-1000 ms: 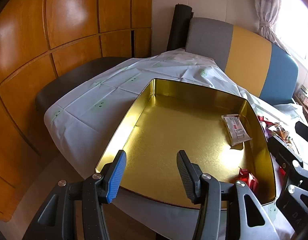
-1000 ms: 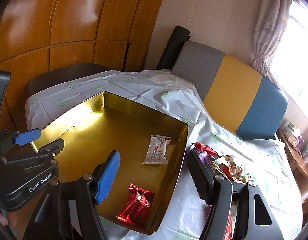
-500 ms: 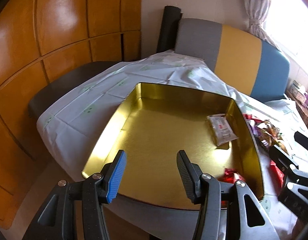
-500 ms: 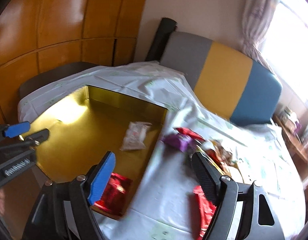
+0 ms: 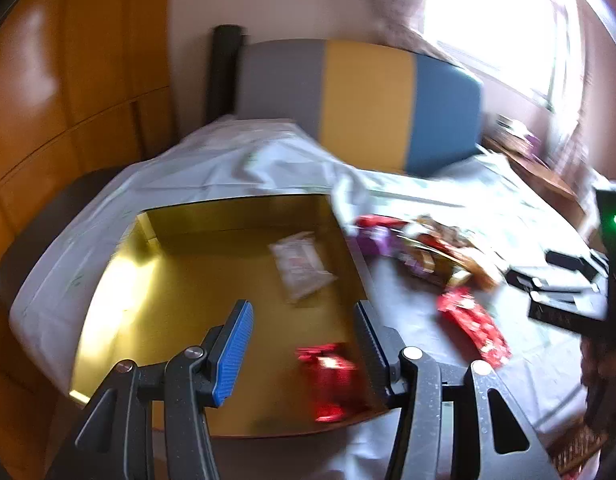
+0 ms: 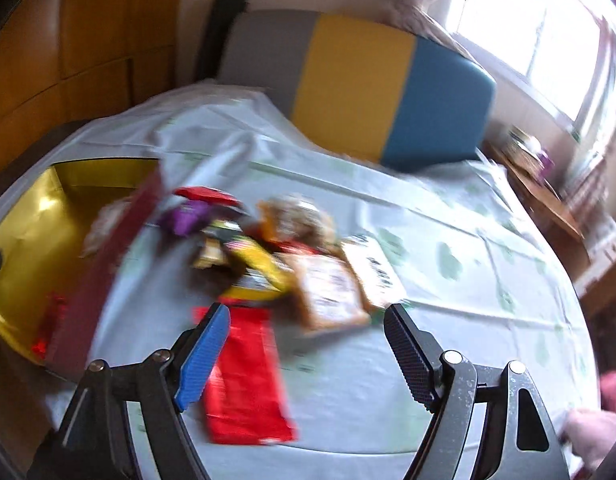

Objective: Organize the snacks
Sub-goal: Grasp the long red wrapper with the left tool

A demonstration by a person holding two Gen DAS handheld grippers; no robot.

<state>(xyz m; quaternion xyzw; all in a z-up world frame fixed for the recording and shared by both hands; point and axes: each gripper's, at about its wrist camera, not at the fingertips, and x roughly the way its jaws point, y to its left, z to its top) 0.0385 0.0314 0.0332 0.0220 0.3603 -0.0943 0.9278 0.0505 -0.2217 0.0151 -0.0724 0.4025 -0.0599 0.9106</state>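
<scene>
My left gripper, jaws apart and empty, hangs over the near edge of the shallow gold metal tin, which already holds a white wrapped snack and a crinkled red foil packet. My right gripper, jaws spread wide with nothing clamped, is over the white tablecloth to the right of the tin. The flat red snack wrapper lies just below its blue-padded finger, long axis running away from me, so I judge the right hand nearer; the mixed snack pile lies beyond.
</scene>
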